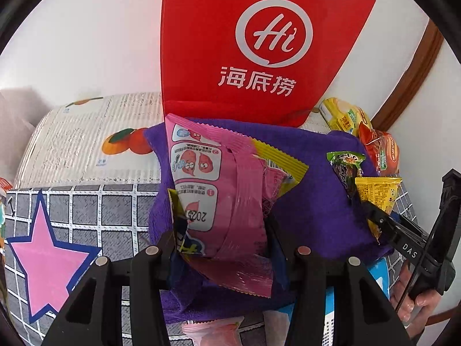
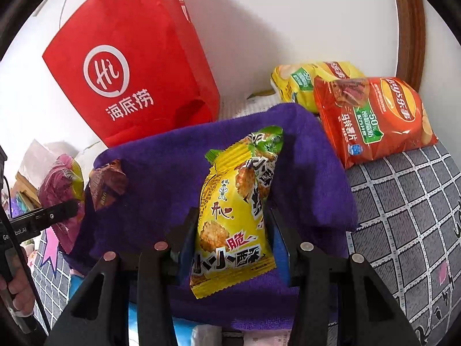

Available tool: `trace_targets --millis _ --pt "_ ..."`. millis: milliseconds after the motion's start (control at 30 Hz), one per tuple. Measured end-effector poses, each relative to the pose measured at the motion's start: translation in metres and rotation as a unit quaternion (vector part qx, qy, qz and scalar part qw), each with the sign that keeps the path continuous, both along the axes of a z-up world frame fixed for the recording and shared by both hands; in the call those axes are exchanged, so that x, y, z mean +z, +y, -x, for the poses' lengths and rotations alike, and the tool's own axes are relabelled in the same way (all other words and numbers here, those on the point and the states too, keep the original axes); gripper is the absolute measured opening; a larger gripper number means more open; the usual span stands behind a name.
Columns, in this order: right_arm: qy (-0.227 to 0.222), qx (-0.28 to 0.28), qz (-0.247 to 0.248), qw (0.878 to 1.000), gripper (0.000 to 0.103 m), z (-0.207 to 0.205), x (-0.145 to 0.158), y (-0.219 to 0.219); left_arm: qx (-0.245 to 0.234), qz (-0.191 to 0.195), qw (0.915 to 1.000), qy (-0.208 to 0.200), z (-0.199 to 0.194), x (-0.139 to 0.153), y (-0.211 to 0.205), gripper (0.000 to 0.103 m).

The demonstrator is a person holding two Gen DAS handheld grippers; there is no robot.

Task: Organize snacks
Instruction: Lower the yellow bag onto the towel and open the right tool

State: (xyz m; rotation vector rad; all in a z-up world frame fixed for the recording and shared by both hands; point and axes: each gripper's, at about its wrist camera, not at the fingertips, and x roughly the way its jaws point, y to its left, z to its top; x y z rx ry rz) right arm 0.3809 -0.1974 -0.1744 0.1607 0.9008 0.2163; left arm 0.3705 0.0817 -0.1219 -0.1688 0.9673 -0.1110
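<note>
Left wrist view: the left gripper [image 1: 222, 245] has its fingers clamped on a pink packet [image 1: 219, 199], over a purple cloth [image 1: 317, 201], the red bag [image 1: 259, 43] beyond.

Right wrist view: the right gripper [image 2: 230, 230] pinches a yellow packet [image 2: 230, 225] above the same cloth [image 2: 161, 178]; crisp bags [image 2: 374, 115] lie far right.

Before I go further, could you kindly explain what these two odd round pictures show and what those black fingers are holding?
No robot here: a person carries a hand-held gripper in each hand, each with a fisheye camera looking along its black fingers. The left gripper is shut on a pink snack packet; the right gripper is shut on a yellow rice-cracker packet. Both hang over a purple towel on a grey checked cloth. Behind stand a red Haidilao paper bag and an orange crisp bag overlapping a yellow crisp bag.
</note>
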Motion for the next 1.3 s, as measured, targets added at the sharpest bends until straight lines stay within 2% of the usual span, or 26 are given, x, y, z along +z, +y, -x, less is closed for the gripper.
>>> trace_targets --millis 667,733,800,1000,1300 --pt "0.003 0.002 0.022 1.0 0.049 -0.001 -0.005 0.004 -0.004 -0.002 1.0 0.004 -0.001 -0.004 -0.004 0.048" --pt "0.0 0.004 0.022 1.0 0.055 -0.001 -0.004 0.005 -0.006 -0.002 1.0 0.005 -0.002 -0.004 -0.005 0.048" --pt "-0.007 0.009 0.018 1.0 0.068 0.001 -0.002 0.005 -0.008 -0.002 0.9999 0.005 -0.002 -0.005 -0.006 0.048" --pt "-0.021 0.006 0.013 1.0 0.08 0.007 0.008 0.005 -0.012 0.001 0.9999 0.005 -0.002 -0.006 -0.006 0.048" --pt "-0.046 -0.015 0.003 0.999 0.08 0.017 0.021 -0.006 -0.014 -0.003 0.9999 0.008 -0.003 -0.007 -0.007 0.049"
